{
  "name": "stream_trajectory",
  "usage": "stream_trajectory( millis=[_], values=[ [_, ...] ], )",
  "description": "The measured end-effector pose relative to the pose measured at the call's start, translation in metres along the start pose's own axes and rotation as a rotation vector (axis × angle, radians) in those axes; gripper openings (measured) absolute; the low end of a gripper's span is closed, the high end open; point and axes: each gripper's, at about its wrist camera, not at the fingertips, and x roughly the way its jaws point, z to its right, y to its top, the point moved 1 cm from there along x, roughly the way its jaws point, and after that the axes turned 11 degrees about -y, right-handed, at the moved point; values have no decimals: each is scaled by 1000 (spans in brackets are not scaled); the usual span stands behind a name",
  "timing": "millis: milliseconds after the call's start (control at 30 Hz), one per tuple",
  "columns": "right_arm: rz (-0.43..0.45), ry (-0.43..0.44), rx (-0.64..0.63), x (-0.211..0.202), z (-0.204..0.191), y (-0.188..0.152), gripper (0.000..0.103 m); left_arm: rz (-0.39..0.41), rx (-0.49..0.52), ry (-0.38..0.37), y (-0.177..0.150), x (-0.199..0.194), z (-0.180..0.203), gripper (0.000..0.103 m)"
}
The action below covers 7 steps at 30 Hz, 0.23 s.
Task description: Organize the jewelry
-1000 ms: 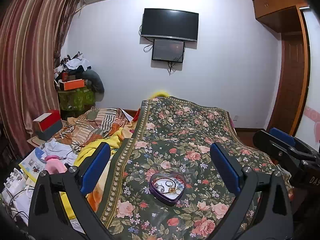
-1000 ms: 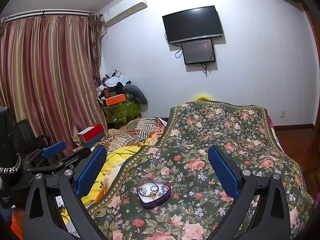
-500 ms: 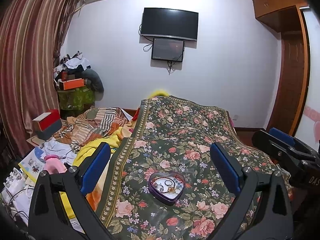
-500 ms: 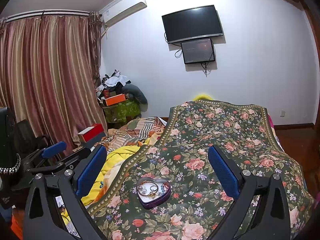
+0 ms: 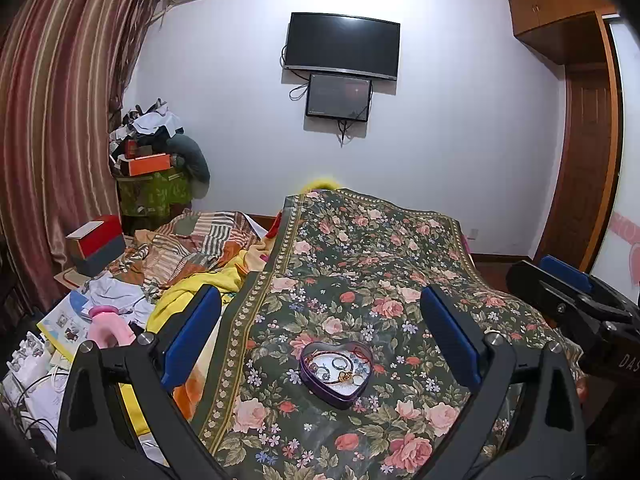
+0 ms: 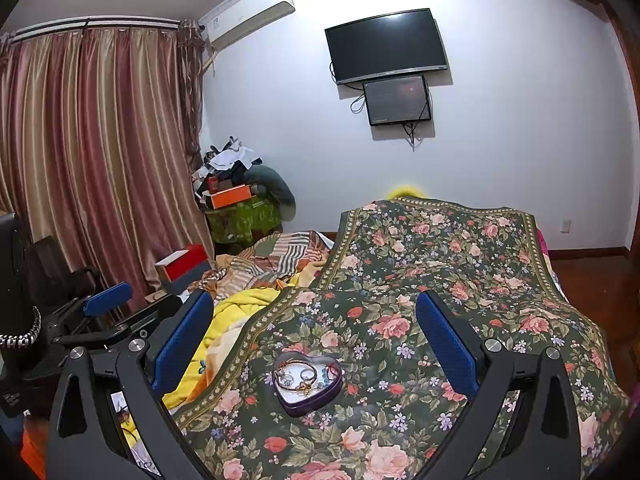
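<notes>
A purple heart-shaped tin [image 5: 337, 391] sits on the floral bedspread [image 5: 360, 272] and holds rings and thin bracelets [image 5: 340, 365]. It also shows in the right wrist view [image 6: 307, 396]. My left gripper [image 5: 320, 328] is open and empty, held above and short of the tin. My right gripper [image 6: 314, 328] is open and empty too, above the tin. In the left wrist view the right gripper [image 5: 576, 300] shows at the right edge. In the right wrist view the left gripper [image 6: 108, 304] shows at the left.
Yellow and striped blankets [image 5: 192, 252] lie heaped left of the bedspread. A red box [image 5: 98, 240], papers and a pink object [image 5: 108, 326] clutter the left side. A TV [image 5: 342, 46] hangs on the far wall. Curtains [image 6: 100, 152] on the left, a wooden door [image 5: 588, 168] on the right.
Both grippers stay open. The left view has shifted slightly, the tin moving a little left and closer in it. The right view is almost unchanged.
</notes>
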Motion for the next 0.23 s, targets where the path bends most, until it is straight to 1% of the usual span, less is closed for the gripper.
stream_trajectory(
  millis=[233],
  values=[
    [-6, 1, -1, 1, -2, -1, 100, -4, 0, 2, -1, 0, 0, 100]
  ],
)
